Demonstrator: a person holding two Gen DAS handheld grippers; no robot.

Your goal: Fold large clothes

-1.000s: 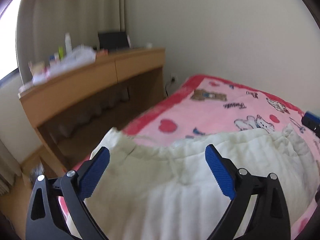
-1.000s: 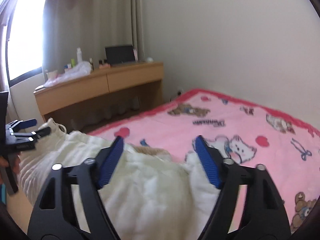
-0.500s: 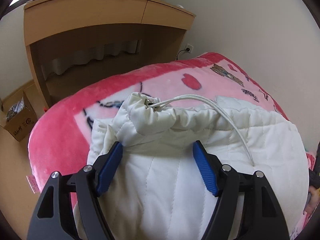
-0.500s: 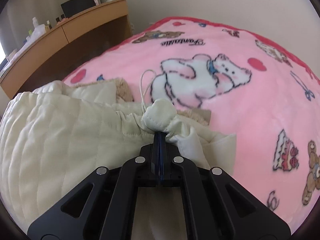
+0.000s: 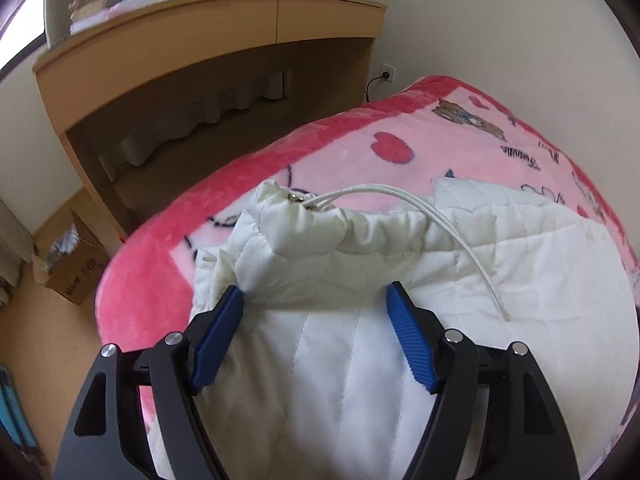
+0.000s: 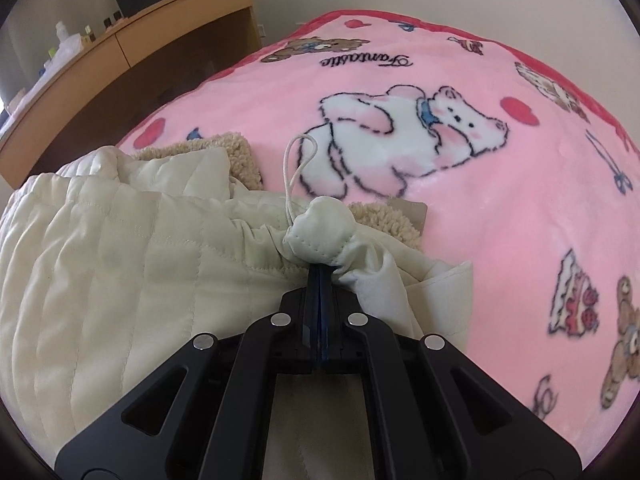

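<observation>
A cream quilted jacket lies on a pink cartoon-print blanket, its gathered hem and white drawstring cord toward the desk. My left gripper hovers over the hem near the bed's edge. Its jaws stand wide and are opening, with a hump of quilted cloth between the blue pads and no clear pinch. In the right wrist view my right gripper is shut on a bunched corner of the jacket, beside a cord loop. Beige fleece lining shows underneath.
A wooden desk with bottles, a bag and a dark screen stands past the bed's edge. A cardboard box sits on the floor at the left. The blanket stretches bare to the right of the jacket.
Both grippers dropped toward the jacket and tilted downward. The right gripper went from open to shut on the hem corner. The left jaws narrowed a little around the hem.
</observation>
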